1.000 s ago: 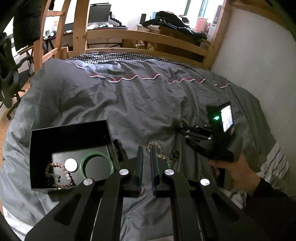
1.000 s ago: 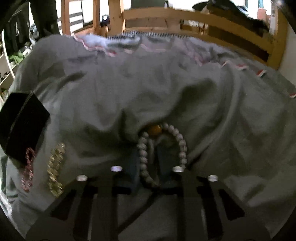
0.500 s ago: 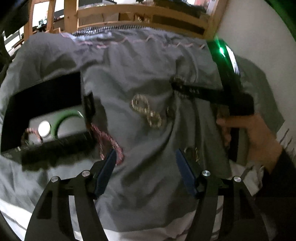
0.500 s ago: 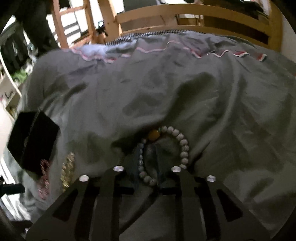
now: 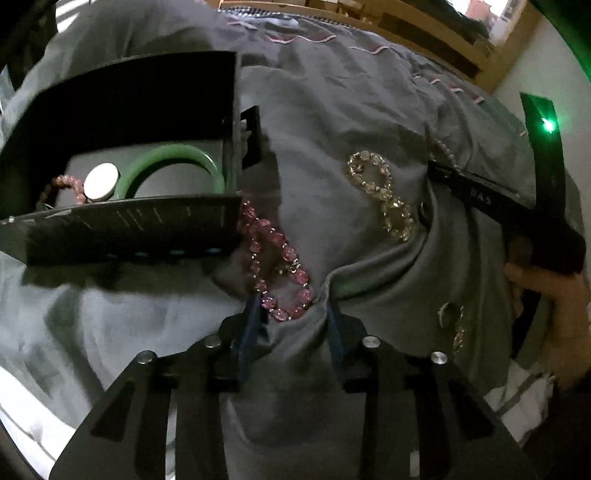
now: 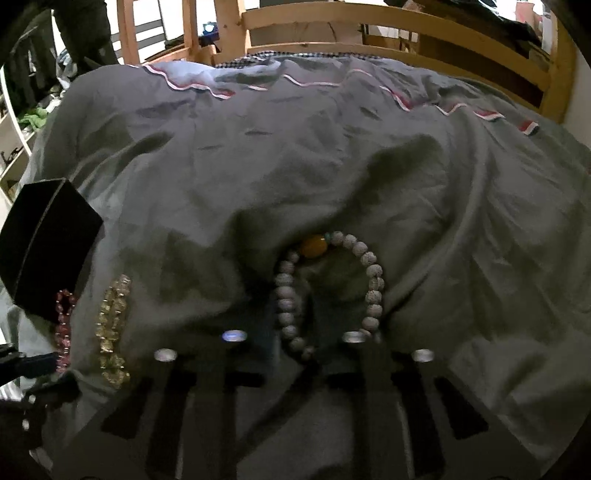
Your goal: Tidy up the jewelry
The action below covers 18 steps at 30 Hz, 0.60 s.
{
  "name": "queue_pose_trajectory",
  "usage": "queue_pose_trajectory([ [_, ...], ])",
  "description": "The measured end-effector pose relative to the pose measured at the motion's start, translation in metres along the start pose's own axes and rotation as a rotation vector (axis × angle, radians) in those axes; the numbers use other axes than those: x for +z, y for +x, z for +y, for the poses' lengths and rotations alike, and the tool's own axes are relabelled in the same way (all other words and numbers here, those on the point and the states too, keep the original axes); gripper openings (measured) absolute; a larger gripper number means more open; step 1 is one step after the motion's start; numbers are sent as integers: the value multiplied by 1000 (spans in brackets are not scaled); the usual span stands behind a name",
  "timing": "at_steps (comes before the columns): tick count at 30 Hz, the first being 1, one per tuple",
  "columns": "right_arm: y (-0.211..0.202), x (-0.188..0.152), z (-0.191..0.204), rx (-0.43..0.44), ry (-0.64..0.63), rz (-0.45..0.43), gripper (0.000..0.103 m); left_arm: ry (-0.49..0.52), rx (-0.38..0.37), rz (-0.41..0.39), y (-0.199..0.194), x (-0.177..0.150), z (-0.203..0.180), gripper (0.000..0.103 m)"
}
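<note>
A pink bead bracelet (image 5: 275, 266) lies on the grey duvet beside the black jewelry box (image 5: 122, 229). My left gripper (image 5: 293, 308) is open, its blue fingertips either side of the bracelet's near end. The box holds a green bangle (image 5: 177, 162), a white disc (image 5: 100, 181) and a pink bead bracelet (image 5: 68, 184). A gold crystal bracelet (image 5: 384, 195) lies to the right. My right gripper (image 6: 299, 306) is shut on a white bead bracelet (image 6: 332, 291) with an amber bead (image 6: 314, 246). In the right wrist view the box (image 6: 44, 243), pink bracelet (image 6: 62, 328) and gold bracelet (image 6: 112, 325) show at left.
The grey duvet (image 6: 295, 166) is rumpled with folds. A wooden bed frame (image 6: 369, 22) runs along the far edge. Small earrings (image 5: 452, 325) lie on the duvet near the person's hand. A white wall (image 5: 554, 66) is at right.
My left gripper opened, dropped toward the duvet and closed in on the pink bracelet beside the box. My right gripper stayed shut on the white bead bracelet, barely moving.
</note>
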State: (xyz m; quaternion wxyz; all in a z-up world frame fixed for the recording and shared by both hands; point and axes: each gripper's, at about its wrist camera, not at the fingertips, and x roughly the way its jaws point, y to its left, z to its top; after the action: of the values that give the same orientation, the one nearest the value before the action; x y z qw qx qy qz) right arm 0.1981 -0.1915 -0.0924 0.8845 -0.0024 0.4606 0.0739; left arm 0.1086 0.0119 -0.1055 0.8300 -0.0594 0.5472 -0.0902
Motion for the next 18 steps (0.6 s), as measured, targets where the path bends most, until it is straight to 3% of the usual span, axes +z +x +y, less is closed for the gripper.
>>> queue_pose_trajectory([
  [5,-22,10,-7,59,67,-83,9,15,-50,5,-8,3,0,9],
  [12,-53,25,-10,214,153,-190,9,28,-115,-29,-34,2,2,8],
  [18,-77,35,-2,292,169,-247,9,46,-139,-62,-52,0,-2,8],
])
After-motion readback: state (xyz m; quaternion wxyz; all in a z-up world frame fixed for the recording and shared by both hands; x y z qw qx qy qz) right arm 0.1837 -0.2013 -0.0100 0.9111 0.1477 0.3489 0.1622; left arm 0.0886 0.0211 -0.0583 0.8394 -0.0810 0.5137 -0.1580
